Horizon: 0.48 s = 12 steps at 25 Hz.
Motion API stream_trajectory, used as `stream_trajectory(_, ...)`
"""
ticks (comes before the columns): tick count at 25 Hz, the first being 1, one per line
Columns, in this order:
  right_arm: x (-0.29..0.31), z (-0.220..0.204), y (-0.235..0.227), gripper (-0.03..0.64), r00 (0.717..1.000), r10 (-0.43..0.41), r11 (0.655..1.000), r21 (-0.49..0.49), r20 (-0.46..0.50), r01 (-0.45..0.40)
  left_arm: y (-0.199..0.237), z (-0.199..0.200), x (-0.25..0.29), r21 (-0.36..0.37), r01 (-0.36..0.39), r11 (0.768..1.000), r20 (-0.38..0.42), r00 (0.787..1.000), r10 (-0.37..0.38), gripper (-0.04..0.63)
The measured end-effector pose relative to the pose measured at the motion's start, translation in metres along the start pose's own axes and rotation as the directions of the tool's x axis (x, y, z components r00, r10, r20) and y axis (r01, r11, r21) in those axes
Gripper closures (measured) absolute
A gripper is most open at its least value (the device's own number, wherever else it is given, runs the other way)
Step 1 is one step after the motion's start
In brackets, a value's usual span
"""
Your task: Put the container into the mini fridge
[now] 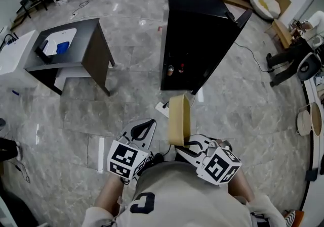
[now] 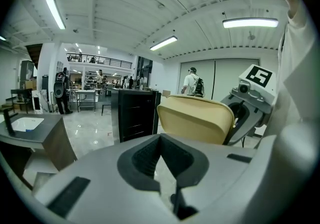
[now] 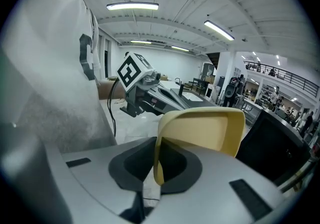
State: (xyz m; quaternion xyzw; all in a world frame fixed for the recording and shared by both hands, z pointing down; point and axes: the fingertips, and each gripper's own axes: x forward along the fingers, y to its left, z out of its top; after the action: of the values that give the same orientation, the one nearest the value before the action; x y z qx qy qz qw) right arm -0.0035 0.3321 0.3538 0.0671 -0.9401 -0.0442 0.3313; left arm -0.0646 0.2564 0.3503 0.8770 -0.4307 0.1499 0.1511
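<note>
A cream plastic container (image 1: pixel 178 119) hangs on edge in front of my chest, and my right gripper (image 1: pixel 186 144) is shut on its rim. In the right gripper view the rim (image 3: pixel 158 163) sits pinched between the dark pads, with the container's hollow side (image 3: pixel 205 130) beyond. My left gripper (image 1: pixel 143 129) is just left of it, shut with nothing between its fingers; its pads meet at the tip (image 2: pixel 160 138). The container (image 2: pixel 197 118) shows at its right. The black mini fridge (image 1: pixel 202 34) stands on the floor ahead with its door (image 1: pixel 243 19) swung open to the right.
Two small cans (image 1: pixel 170 70) stand low inside the fridge. A grey table (image 1: pixel 93 49) with a white basin (image 1: pixel 59 39) is at the left. A white power strip (image 1: pixel 162 109) and a cable lie on the marble floor before the fridge. Chairs and clutter line the right side.
</note>
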Motion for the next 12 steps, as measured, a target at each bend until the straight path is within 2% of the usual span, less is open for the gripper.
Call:
stream_trajectory(6, -0.006, -0.025, -0.037, 0.584, 0.999, 0.031, 0.998, -0.052, -0.010, -0.032, -0.005, 0.012, 0.035, -0.005, -0.042, 0.999, -0.023, 0.999, 0.042, 0.538)
stream_trajectory(12, -0.026, -0.059, -0.084, 0.584, 0.998, 0.057, 0.995, -0.083, -0.019, -0.059, -0.016, 0.038, 0.093, 0.027, -0.071, 0.997, -0.036, 0.997, 0.072, 0.538)
